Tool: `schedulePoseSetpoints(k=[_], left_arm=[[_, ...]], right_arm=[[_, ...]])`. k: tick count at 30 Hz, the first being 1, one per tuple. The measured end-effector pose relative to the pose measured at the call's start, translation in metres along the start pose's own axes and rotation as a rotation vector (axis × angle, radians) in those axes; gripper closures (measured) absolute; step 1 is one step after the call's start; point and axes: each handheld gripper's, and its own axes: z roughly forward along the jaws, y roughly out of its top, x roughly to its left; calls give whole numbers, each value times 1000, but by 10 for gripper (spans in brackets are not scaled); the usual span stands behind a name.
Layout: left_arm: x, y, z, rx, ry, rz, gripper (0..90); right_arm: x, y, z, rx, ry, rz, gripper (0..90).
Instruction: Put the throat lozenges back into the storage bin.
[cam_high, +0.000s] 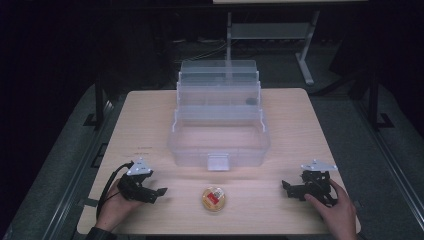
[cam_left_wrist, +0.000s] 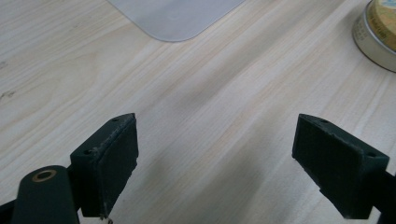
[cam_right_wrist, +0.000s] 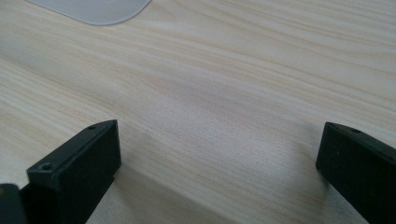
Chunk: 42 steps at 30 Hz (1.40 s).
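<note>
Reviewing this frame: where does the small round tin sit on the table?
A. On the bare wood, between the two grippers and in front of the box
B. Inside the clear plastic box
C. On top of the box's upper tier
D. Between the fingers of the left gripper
A: in the high view the round tin lies on the table, nearer the person than the clear box, with the left gripper and right gripper to either side, both open and apart from it.

Nothing can be read. The round tin (cam_high: 214, 198) near the table's front edge carries a red-and-white label on its yellow lid, too small and blurred to make out; its side print (cam_left_wrist: 369, 32) is blurred as well.
</note>
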Motion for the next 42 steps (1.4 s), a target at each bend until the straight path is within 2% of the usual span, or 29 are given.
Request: schedulePoseSetpoints(k=[8, 18, 32, 42], left_arm=[[-4, 3, 1, 10, -19, 15, 137], [-15, 13, 3, 14, -62, 46, 137], [-29, 22, 9, 28, -102, 91, 138], [-37, 28, 13, 34, -124, 109, 137]], right_arm=[[0, 0, 0, 0, 0, 0, 0], [0, 0, 0, 0, -1, 0, 0], [0, 0, 0, 0, 0, 0, 0], [0, 0, 0, 0, 0, 0, 0]])
